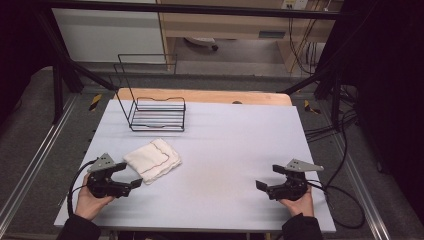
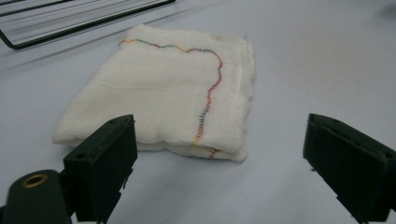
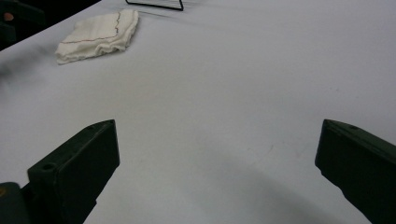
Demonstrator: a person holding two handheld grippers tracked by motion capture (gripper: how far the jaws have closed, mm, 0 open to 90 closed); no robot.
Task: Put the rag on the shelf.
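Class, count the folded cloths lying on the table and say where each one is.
1. The folded white cloth lies on the table's left side, in front of the wire rack, just ahead of the open left gripper. None seems hidden.

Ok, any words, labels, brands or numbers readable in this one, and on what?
None can be read.
The cloth bears only a wavy multicoloured stitch line, no letters.
The rack, the table and both grippers show no print.
A pale plate on the furniture beyond the table is too small and blurred to read.
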